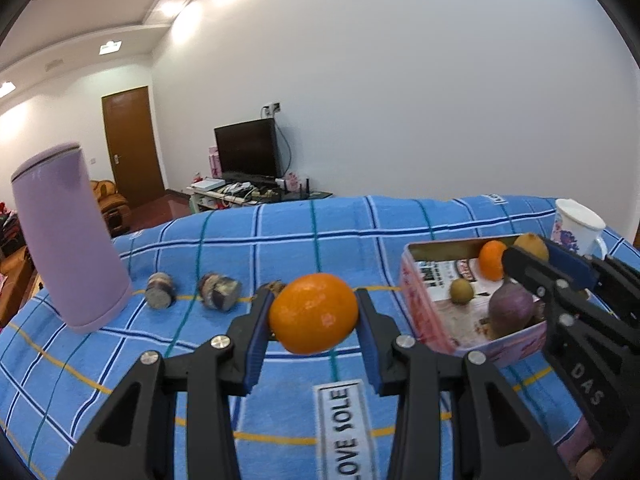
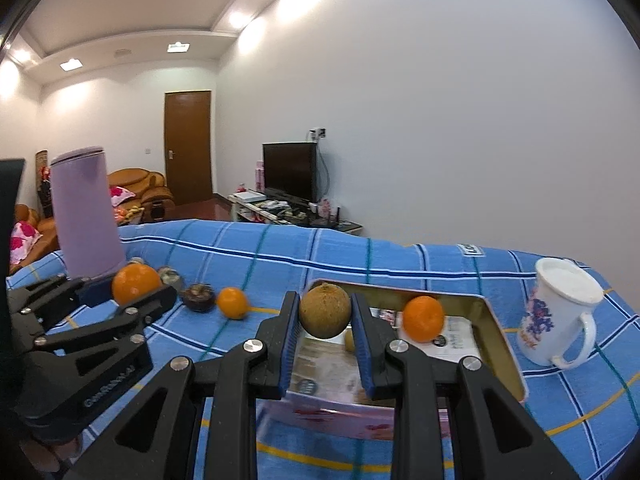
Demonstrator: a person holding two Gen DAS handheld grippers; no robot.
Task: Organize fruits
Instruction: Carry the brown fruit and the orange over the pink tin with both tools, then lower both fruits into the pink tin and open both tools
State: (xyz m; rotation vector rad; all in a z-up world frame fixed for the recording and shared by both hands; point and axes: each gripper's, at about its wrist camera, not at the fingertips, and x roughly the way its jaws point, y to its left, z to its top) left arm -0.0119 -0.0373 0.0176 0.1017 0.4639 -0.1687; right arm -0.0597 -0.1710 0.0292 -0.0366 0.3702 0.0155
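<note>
My left gripper (image 1: 314, 314) is shut on an orange (image 1: 313, 313) and holds it above the blue checked cloth, left of the open tin box (image 1: 428, 312). My right gripper (image 2: 325, 311) is shut on a brown round fruit (image 2: 325, 310) and holds it over the tin box (image 2: 502, 340). The box holds an orange (image 2: 423, 318), a small green-brown fruit (image 1: 462, 291) and a purple fruit (image 1: 512, 307). The left gripper with its orange (image 2: 136, 283) also shows in the right wrist view. On the cloth lie another orange (image 2: 232, 302) and a dark mangosteen (image 2: 198, 297).
A tall purple cylinder (image 1: 68, 236) stands at the left of the cloth. Two dark mangosteens (image 1: 160, 290) (image 1: 218, 291) lie beside it. A white flowered mug (image 2: 560, 316) stands right of the box. A TV and door are far behind.
</note>
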